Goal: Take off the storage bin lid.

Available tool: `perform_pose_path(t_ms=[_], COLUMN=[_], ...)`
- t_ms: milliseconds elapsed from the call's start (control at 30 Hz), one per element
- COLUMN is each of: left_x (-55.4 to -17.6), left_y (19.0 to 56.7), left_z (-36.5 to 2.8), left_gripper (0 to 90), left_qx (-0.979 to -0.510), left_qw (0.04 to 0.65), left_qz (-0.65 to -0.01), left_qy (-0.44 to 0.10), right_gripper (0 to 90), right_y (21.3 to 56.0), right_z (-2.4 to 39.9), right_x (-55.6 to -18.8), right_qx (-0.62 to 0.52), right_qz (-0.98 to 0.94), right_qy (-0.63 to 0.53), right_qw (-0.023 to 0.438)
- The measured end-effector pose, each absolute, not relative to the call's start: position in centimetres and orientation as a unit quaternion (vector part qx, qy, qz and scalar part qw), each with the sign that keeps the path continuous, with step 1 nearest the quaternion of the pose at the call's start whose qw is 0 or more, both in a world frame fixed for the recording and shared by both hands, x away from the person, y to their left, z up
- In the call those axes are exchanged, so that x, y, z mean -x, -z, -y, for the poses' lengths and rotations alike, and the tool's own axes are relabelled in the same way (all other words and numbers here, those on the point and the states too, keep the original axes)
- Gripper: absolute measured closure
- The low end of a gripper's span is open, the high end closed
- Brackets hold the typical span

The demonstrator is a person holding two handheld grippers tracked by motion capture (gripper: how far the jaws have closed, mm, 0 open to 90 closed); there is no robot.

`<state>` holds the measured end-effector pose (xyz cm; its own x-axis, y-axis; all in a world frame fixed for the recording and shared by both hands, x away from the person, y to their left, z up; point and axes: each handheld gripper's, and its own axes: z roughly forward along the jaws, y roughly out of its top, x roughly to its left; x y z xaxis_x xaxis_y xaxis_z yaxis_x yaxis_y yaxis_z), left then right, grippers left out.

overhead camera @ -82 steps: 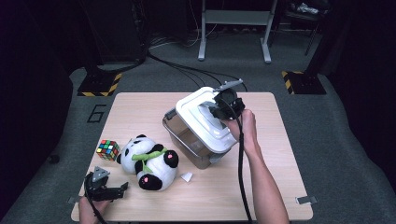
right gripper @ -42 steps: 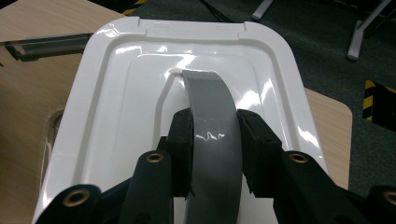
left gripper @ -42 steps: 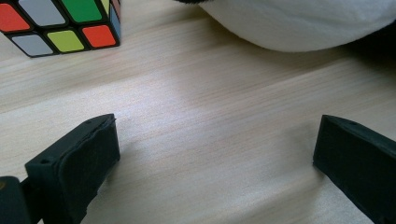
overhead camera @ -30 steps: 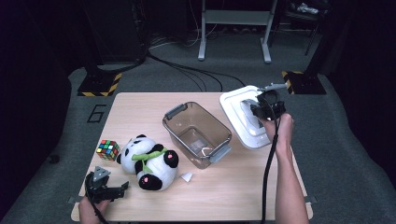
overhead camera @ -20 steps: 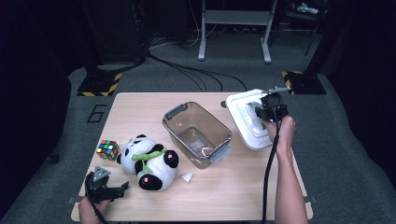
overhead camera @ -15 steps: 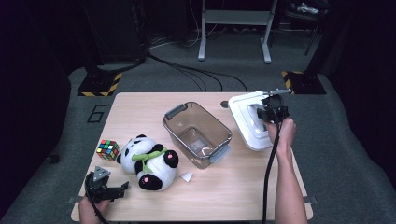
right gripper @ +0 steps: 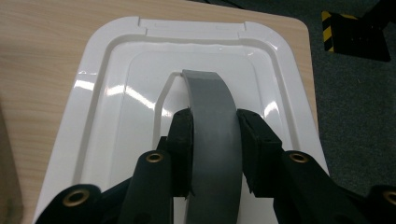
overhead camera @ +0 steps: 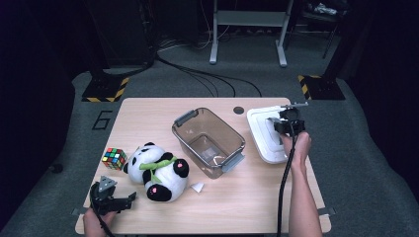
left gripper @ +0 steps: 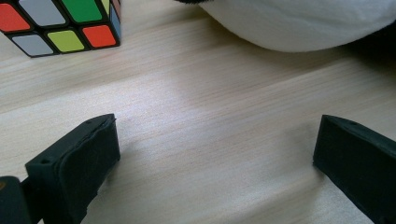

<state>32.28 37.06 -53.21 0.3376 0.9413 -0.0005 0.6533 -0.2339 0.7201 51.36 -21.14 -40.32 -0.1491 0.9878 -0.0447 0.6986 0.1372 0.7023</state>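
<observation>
My right gripper (overhead camera: 285, 126) is shut on the grey handle (right gripper: 212, 116) of a white bin lid (overhead camera: 264, 136). The lid (right gripper: 121, 93) hangs flat and low over the table's right end; I cannot tell whether it touches the wood. The clear plastic bin (overhead camera: 210, 140) stands uncovered at the table's middle, left of the lid. At the front left corner my left gripper (overhead camera: 129, 201) rests low with its jaws wide open. In the left gripper view (left gripper: 217, 158) only bare wood lies between them.
A panda plush (overhead camera: 155, 170) lies front left of the bin, with a colour cube (overhead camera: 114, 158) to its left; both the cube (left gripper: 60, 23) and the plush (left gripper: 299, 23) lie just ahead of the left jaws. A small white scrap (overhead camera: 197, 186) lies in front of the bin. The table's right edge (overhead camera: 309, 163) is close beside the lid.
The right gripper lifted the lid off the bin, carried it to the table's right end and has been lowering it there. The left gripper stayed where it was.
</observation>
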Motion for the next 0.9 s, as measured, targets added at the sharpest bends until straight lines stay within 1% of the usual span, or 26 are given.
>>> perform_pose_path(t_ms=[833, 900], left_x=[-32.3, -32.3], left_y=[53.2, 53.2], left_z=[-37.1, -37.1], left_gripper=[0.4, 0.4], left_qx=[-0.752, -0.753], left_qw=[0.321, 0.320], left_qz=[-0.530, -0.530], left_qy=[-0.226, -0.225], right_gripper=[66.9, 66.9], right_y=[46.6, 46.9], right_z=[21.7, 21.6], right_x=[-52.5, -52.6], right_qx=[-0.643, -0.644], right_qz=[-0.691, -0.691], right_qy=[-0.242, -0.239], right_qw=[0.225, 0.227])
